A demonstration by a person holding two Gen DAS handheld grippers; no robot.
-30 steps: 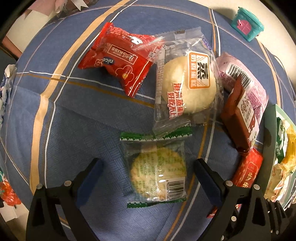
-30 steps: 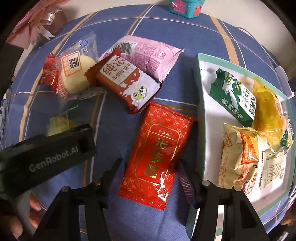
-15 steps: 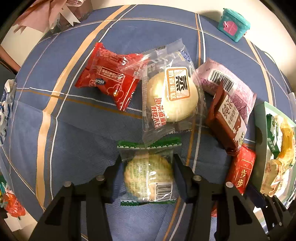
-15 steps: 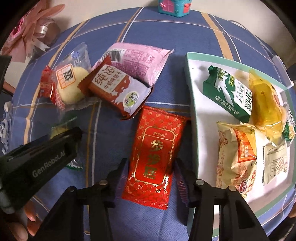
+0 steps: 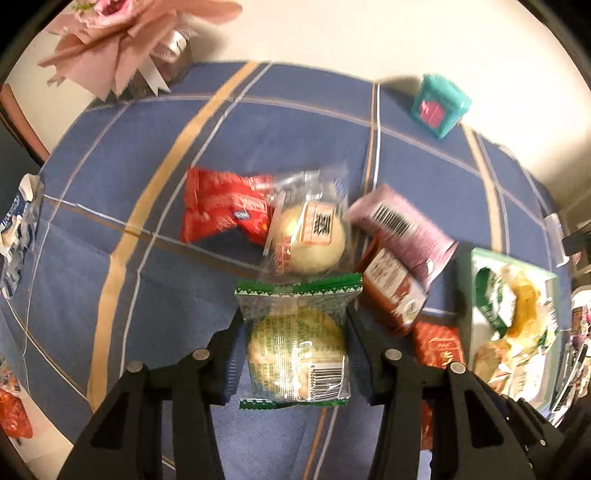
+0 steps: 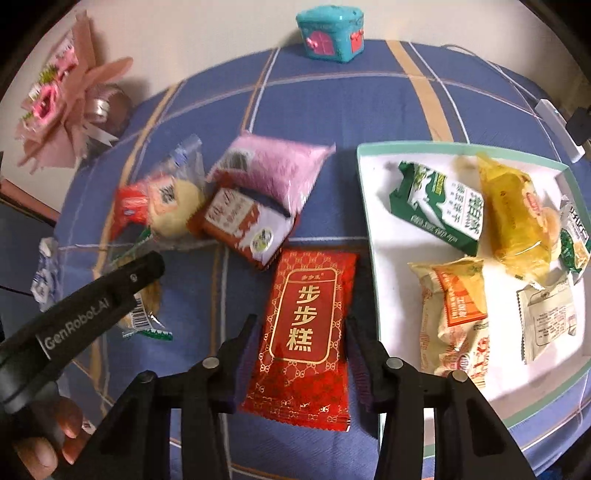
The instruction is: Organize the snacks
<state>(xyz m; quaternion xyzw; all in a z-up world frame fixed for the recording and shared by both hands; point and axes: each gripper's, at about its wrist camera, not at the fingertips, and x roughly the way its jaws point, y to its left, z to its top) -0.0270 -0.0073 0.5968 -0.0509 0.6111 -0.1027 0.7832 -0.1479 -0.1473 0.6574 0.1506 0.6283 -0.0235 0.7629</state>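
Note:
My left gripper (image 5: pixel 295 314) is shut on a clear green-edged biscuit packet (image 5: pixel 299 347) and holds it above the blue checked cloth. In the right wrist view that same left gripper (image 6: pixel 92 299) comes in from the left with the packet (image 6: pixel 144 317) under it. My right gripper (image 6: pixel 301 325) has a red and gold cake packet (image 6: pixel 310 295) between its pads; the jaws are still closing and press its long sides. Just right of it lies a white tray (image 6: pixel 388 258) with a green rim.
On the cloth lie a pink packet (image 6: pixel 269 173), a brown and white packet (image 6: pixel 236 225), a wrapped bun (image 6: pixel 173 206) and a red candy bag (image 5: pixel 221 210). Several snacks fill the tray. A teal box (image 6: pixel 330 31) and a pink bouquet (image 6: pixel 59 107) stand at the back.
The left jaws closed from wide open onto the green-edged packet and lifted it. The right jaws narrowed onto the red packet and rose a little, drifting toward the tray.

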